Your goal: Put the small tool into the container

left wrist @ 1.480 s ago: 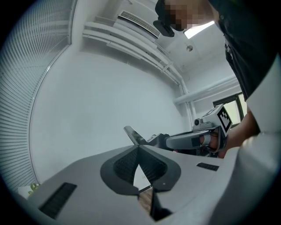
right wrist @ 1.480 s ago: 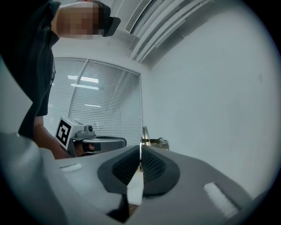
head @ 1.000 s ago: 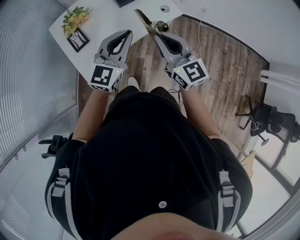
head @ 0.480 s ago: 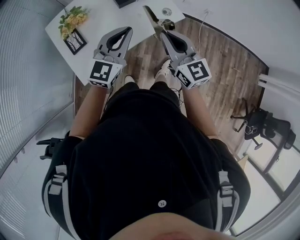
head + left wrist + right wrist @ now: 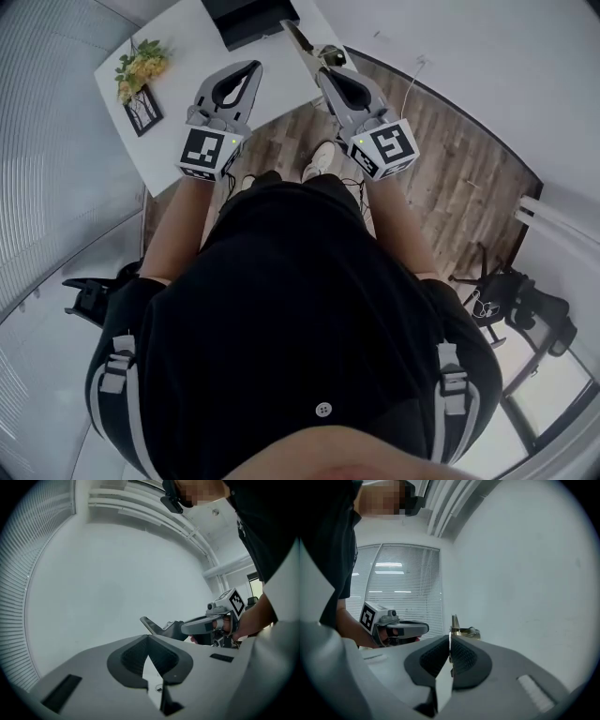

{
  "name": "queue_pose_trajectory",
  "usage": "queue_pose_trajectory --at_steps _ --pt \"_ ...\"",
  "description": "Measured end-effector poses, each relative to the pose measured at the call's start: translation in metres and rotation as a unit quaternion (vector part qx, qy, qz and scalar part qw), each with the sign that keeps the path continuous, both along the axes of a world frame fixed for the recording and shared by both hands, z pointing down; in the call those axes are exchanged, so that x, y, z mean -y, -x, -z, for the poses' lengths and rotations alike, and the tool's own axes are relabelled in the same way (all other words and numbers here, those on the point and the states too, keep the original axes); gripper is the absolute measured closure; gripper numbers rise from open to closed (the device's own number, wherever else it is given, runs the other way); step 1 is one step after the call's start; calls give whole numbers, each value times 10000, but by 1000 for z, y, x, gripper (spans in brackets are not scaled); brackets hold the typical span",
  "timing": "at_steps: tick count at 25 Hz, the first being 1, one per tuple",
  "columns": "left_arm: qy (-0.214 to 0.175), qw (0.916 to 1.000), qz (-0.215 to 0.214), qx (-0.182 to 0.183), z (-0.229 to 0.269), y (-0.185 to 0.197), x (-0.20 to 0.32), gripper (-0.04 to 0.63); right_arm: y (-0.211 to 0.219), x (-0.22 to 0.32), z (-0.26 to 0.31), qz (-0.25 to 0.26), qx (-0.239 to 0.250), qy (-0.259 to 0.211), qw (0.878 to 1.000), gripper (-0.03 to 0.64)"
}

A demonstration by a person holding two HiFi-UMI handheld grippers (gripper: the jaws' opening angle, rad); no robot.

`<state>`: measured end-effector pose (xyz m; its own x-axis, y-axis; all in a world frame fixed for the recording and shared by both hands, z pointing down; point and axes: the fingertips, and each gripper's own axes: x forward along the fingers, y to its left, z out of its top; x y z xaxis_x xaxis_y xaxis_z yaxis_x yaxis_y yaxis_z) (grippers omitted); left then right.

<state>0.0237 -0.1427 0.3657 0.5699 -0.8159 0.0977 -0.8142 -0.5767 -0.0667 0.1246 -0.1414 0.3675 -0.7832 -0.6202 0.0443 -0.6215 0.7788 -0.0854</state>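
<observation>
My right gripper (image 5: 325,75) is shut on the small tool (image 5: 301,41), a thin metal piece with a brassy end that sticks out past the jaws toward the table. In the right gripper view the tool (image 5: 454,624) rises edge-on above the closed jaws of my right gripper (image 5: 450,640). My left gripper (image 5: 250,68) is held level beside it, over the table's near edge, shut with nothing in it. In its own view the pads of my left gripper (image 5: 149,639) meet at the tip. A black box-like container (image 5: 247,18) sits on the white table (image 5: 178,70), beyond both grippers.
A bunch of yellow flowers (image 5: 140,64) and a small framed picture (image 5: 142,109) stand at the table's left end. A small round object (image 5: 332,54) lies near the right corner. Wood floor, a cable and an office chair (image 5: 511,298) are to the right.
The table has drawn closer and the black container has come into view at the top. Both grippers keep their pose, the right one still holding the tool.
</observation>
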Motion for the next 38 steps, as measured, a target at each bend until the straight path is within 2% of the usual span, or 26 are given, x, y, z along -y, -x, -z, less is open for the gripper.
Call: queue_pose_trajectory --at_steps 8,14,18,23,28,32,38 --pt "141 9977 668 -8 -4 -40 48 588 -39 67 -5 675 5 38 9977 600" --pt "299 9914 1270 -70 -12 -38 71 588 -36 104 -21 1269 -116 181 9917 600" --pt "368 9887 1452 -61 -15 -35 88 588 -31 128 -27 1469 -168 255 9887 600" --pt "453 9863 1567 -229 -26 -16 107 588 -9 149 -36 1619 -338 277 9858 598" --pt "345 9849 1665 -314 -36 8 130 588 22 172 -44 1822 -618 289 9809 600" --pt "304 9836 1712 -481 -44 31 151 588 49 194 -60 2004 -975 344 9742 598" --pt "220 9840 1717 -414 -56 64 173 588 96 220 -88 2258 -1668 264 9594 598"
